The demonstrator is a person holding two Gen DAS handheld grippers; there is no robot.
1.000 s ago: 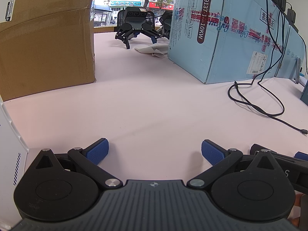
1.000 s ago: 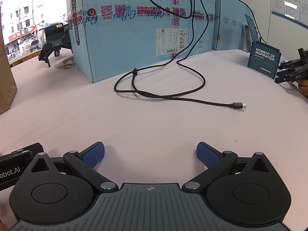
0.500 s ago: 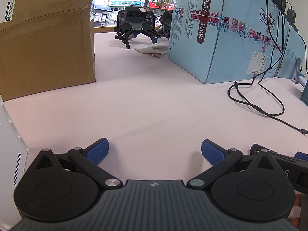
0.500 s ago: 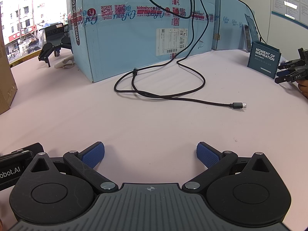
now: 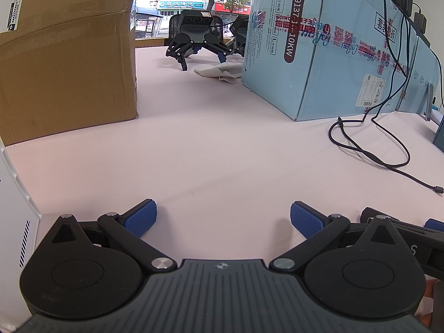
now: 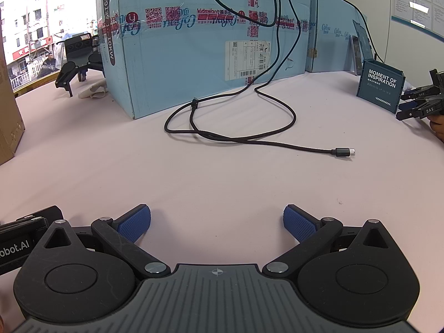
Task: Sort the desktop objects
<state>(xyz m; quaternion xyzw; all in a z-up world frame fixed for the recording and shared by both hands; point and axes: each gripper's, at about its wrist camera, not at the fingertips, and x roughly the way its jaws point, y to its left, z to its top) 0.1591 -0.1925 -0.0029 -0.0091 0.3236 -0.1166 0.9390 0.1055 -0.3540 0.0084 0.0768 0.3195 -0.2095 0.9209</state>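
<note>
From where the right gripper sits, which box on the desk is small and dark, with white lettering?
The small dark teal box at far right, printed "MOMENT OF INSPIRATION". The big light blue carton bears red tape and a shipping label; the brown carton at left is plain cardboard.

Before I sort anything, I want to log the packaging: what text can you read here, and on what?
"MOMENT OF INSPIRATION": dark blue bin.
"kidswant": tape on the big blue carton.
"套装", "拆": framed print on that carton's top edge.
"10KW": maroon oval on the carton's end.
"S", "L": small boxes beside the oval.
"DAS": another gripper at right.
Shipping labels, QR codes, brown box sticker: too small.
</note>
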